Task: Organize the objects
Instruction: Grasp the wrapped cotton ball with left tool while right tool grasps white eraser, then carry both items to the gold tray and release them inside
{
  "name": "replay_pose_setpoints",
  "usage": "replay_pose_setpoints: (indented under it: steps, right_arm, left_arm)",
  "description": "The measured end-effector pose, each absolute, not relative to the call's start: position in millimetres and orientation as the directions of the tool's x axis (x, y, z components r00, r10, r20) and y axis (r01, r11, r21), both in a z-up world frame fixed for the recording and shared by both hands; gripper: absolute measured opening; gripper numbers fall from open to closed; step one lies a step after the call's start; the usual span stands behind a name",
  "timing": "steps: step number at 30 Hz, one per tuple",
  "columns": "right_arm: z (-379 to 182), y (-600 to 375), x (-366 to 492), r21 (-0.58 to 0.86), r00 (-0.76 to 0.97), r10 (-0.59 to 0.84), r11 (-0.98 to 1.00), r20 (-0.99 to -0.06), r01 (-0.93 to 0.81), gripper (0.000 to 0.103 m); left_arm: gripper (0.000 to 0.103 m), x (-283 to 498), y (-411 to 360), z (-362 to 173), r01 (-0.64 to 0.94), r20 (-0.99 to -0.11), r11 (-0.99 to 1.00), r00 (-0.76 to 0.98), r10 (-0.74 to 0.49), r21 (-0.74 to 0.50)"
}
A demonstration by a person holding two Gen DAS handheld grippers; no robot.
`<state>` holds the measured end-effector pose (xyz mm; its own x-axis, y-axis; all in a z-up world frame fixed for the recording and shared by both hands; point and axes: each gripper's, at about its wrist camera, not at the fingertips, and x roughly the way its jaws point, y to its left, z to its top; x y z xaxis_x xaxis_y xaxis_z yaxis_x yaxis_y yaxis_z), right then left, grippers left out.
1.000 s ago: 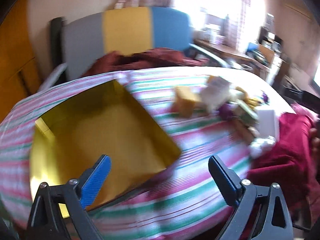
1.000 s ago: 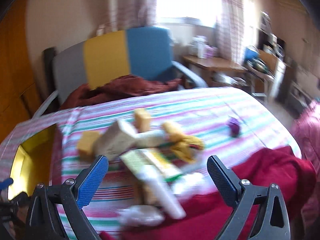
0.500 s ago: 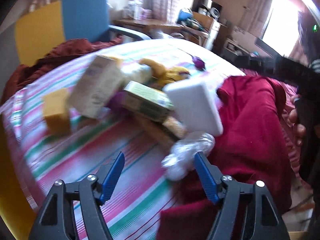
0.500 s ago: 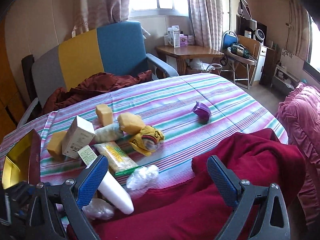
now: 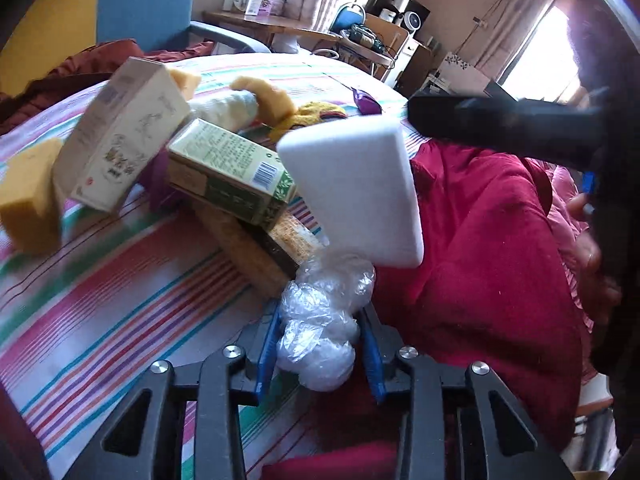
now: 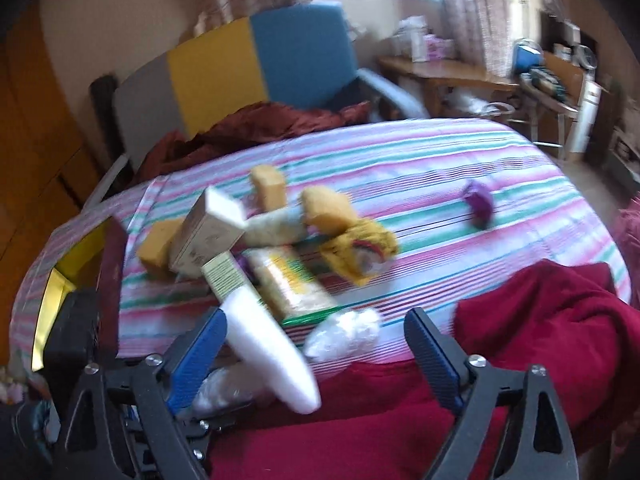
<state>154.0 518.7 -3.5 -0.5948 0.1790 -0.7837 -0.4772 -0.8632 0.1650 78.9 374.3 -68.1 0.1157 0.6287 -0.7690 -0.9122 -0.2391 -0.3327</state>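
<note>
Left hand-held gripper [image 5: 320, 344] pinches plastic wad [image 5: 320, 320] (crumpled).

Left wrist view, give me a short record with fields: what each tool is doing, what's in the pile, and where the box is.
left tool: closed on the crumpled clear plastic wrap
right tool: open, holding nothing, above the red blanket
pile: white foam block, green carton, cream carton, yellow sponges, yellow cloth
apart from pile: small purple object
surface: striped bedcover
box: yellow-lined box at the bedcover's left edge, contents not visible
</note>
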Motion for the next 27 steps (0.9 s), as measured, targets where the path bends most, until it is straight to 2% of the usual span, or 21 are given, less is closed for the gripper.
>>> replay_pose_setpoints:
  steps: [5, 6, 8, 11, 13, 14, 15, 20, 27]
  right_arm:
    - [-22, 494, 126, 0.141, -0.529, 0.083, -0.919, -0.845, -0.369, 0.072]
    - [-27, 489, 120, 0.123, -0.498, 0.072, -0.929, -0.864, -0.348, 0.062]
    - [-33, 489, 115, 0.099, -0.459, 0.072, -0.936, -0.886, -0.338, 0.051]
    - [-42, 491, 109, 0.113, -0.405, 0.03, -0.939, -0.914, -0.325, 0.051]
    - [-42, 491, 107, 0.09, -0.397, 0.052, -0.939, -0.916, -0.331, 0.051]
    - [-43, 491, 107, 0.084, -0.397, 0.057, -0.94, -0.916, -0.33, 0.045]
    - [-44, 490, 108, 0.076, -0.395, 0.066, -0.94, -0.916, -0.332, 0.033]
    - [-35, 491, 114, 0.029, -0.418, 0.139, -0.929, -0.898, -0.37, 0.023]
    - [0, 484, 131, 0.055, -0.515, 0.179, -0.912, -0.838, -0.406, 0.022]
  left_arm:
    - [0.037, 73, 349, -59, -0.906, -0.759, -0.266, 0.085, 0.646, -0.328]
    - [0.036, 72, 343, -57, -0.905, -0.759, -0.276, 0.075, 0.646, -0.325]
    - [0.036, 70, 333, -55, -0.897, -0.756, -0.29, 0.071, 0.651, -0.333]
    - [0.036, 71, 321, -50, -0.894, -0.748, -0.304, 0.049, 0.662, -0.328]
    - [0.037, 70, 311, -45, -0.894, -0.743, -0.318, 0.026, 0.669, -0.317]
    - [0.037, 69, 309, -43, -0.893, -0.741, -0.323, 0.018, 0.671, -0.314]
    - [0.037, 68, 305, -39, -0.891, -0.739, -0.329, 0.01, 0.674, -0.312]
    - [0.037, 63, 283, -28, -0.875, -0.719, -0.357, -0.015, 0.695, -0.327]
    - [0.037, 44, 232, -4, -0.832, -0.674, -0.441, -0.114, 0.73, -0.336]
